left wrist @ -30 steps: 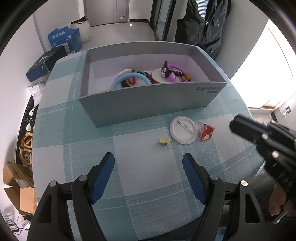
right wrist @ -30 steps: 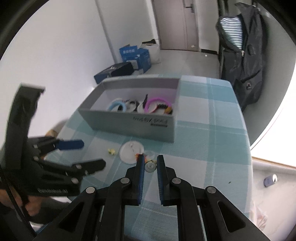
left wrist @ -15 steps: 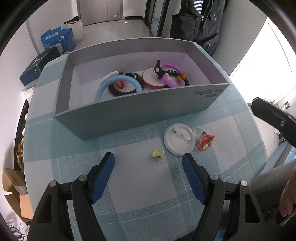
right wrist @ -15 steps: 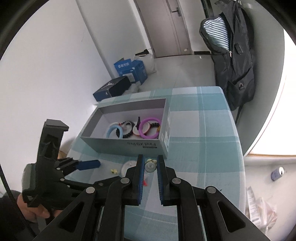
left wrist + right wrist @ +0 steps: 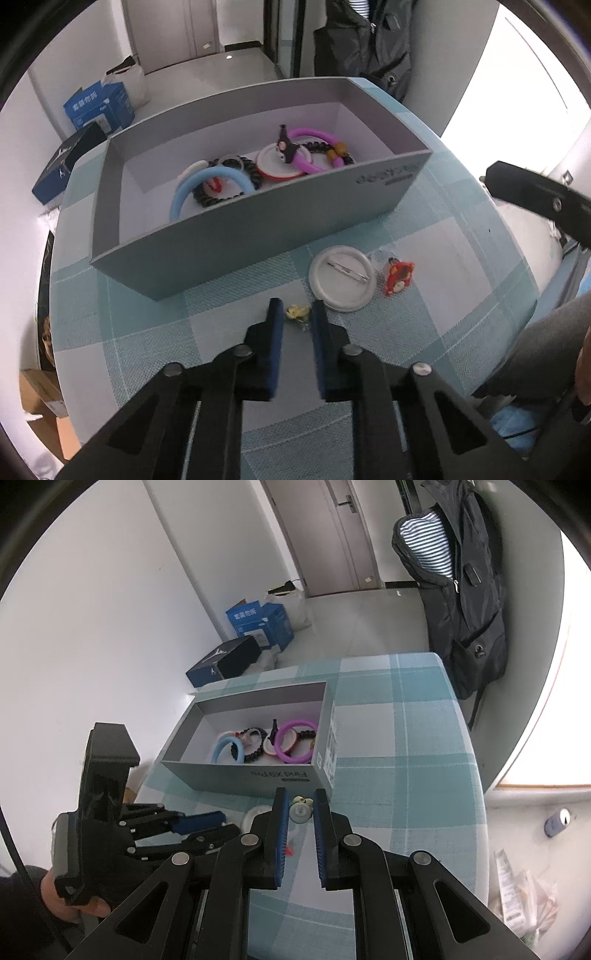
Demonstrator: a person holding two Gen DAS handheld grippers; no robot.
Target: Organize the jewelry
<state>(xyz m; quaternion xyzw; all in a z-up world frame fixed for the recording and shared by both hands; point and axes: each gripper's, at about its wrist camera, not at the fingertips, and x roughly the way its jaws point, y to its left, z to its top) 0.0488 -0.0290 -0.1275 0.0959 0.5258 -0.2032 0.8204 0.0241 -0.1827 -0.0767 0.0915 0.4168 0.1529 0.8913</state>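
Left tool [image 5: 297, 314], narrowed around the tiny yellow charm [image 5: 297, 312], must pinch it, then lift it into the far grey cardboard box [image 5: 236, 240]; right tool [image 5: 299, 805] grips a small round trinket [image 5: 300, 810].

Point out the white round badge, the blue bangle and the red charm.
white round badge [image 5: 341, 278], left wrist view, on its flat back near the pin
blue bangle [image 5: 207, 177], left wrist view, on the top of its arc
red charm [image 5: 398, 277], left wrist view, on its middle
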